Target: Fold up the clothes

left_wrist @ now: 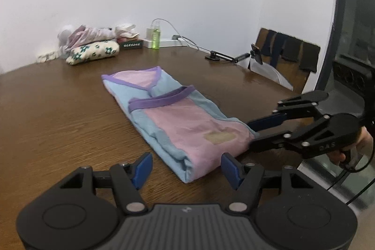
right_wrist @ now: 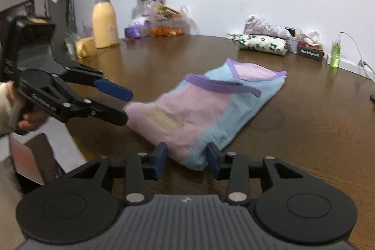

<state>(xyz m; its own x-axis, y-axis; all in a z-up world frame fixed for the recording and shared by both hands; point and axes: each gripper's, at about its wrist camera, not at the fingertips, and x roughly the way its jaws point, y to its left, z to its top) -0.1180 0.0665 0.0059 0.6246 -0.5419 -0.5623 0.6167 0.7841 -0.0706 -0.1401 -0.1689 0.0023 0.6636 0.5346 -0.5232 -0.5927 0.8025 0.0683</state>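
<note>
Left gripper (left_wrist: 186, 166) jaws spread wide just short of folded pastel garment (left_wrist: 178, 114) on worktop (left_wrist: 58, 118), right gripper (right_wrist: 186, 157) jaws released, straddling its near corner

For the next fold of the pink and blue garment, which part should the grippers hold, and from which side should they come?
Probably the near short end of the garment, one corner each. It lies as a long strip running away from both open grippers: the left gripper and the right gripper already straddle those corners. Approach low from the near table edge, then lift toward the collar.
</note>
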